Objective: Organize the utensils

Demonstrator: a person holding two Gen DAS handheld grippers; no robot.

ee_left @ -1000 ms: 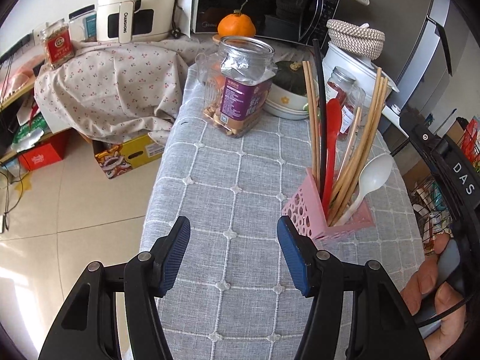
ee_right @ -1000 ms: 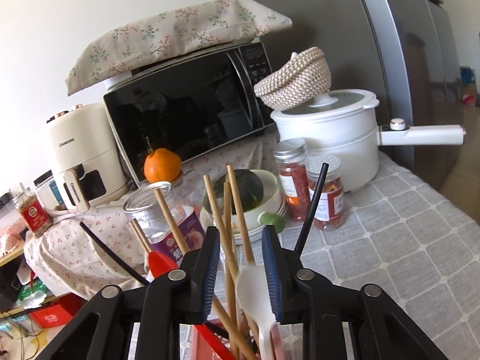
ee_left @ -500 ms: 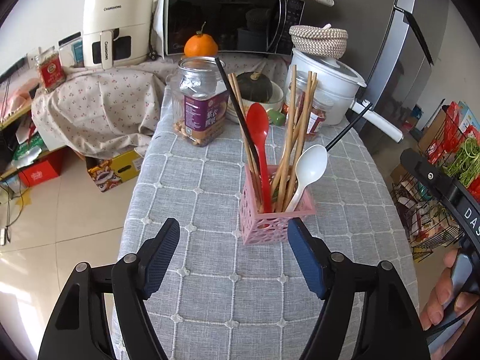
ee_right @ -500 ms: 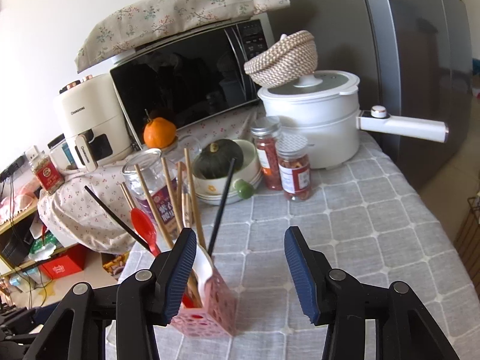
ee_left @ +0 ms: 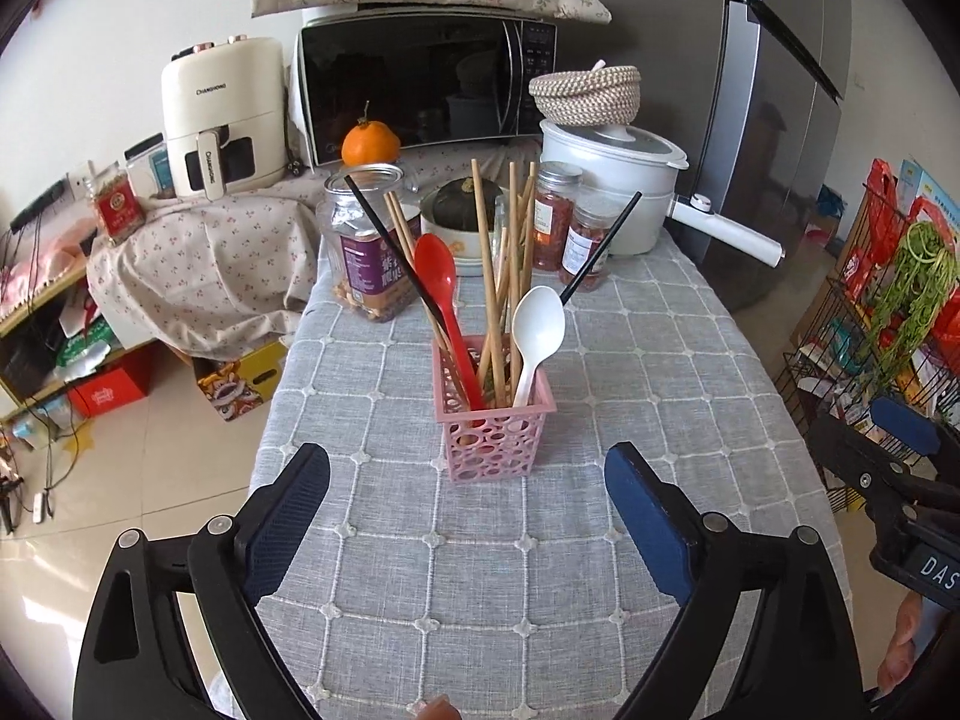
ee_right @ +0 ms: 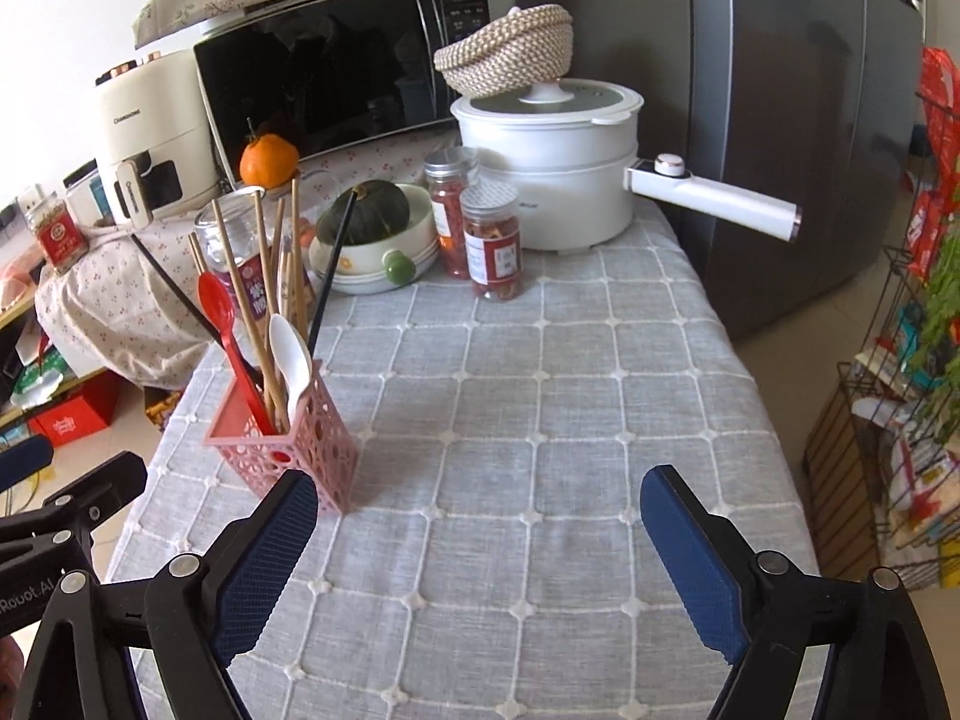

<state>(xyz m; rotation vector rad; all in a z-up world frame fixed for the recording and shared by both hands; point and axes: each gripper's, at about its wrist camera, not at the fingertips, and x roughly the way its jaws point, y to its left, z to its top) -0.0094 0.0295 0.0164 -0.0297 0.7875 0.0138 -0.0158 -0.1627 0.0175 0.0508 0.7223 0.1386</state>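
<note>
- The left gripper is held with its jaws spread wide, empty.
- The pink utensil holder is seen at twelve o'clock, just ahead, utensils upright.
- The right gripper, likewise spread and empty, has the holder at ten o'clock; the left is judged nearer.

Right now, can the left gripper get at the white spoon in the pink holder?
Probably yes. The left gripper is open and empty, with bare tablecloth between it and the holder. The white spoon leans at the near right corner, clear of the chopsticks.
</note>
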